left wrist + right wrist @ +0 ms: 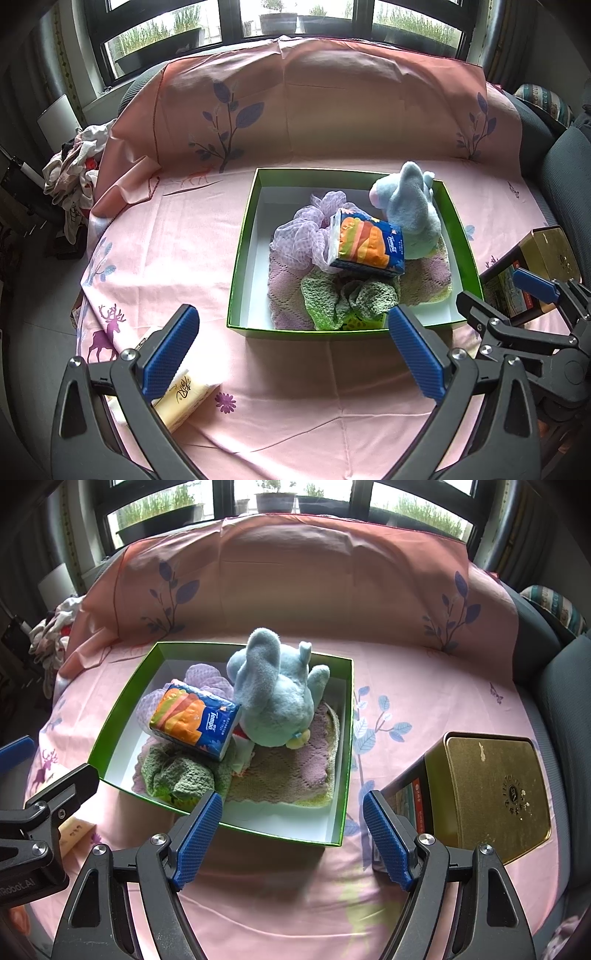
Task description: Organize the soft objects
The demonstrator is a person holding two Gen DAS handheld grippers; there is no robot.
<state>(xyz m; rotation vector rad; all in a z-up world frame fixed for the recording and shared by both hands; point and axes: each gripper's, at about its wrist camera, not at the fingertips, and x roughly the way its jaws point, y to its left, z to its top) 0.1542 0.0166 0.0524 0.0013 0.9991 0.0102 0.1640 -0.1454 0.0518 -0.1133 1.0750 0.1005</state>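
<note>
I see both grippers — left, right — wide, empty; box at 12 o'clock holds plush, tissues

Yellow tissue pack partly behind left tool

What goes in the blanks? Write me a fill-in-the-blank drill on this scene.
1. The blue plush toy sits inside the ____ box.
2. Both the left tongs and the right tongs are ____, holding nothing.
3. The Tempo tissue pack rests in the box beside the ____ toy.
4. The gold tin stands ____ the box.

Missing words: green; open; plush; outside
</note>
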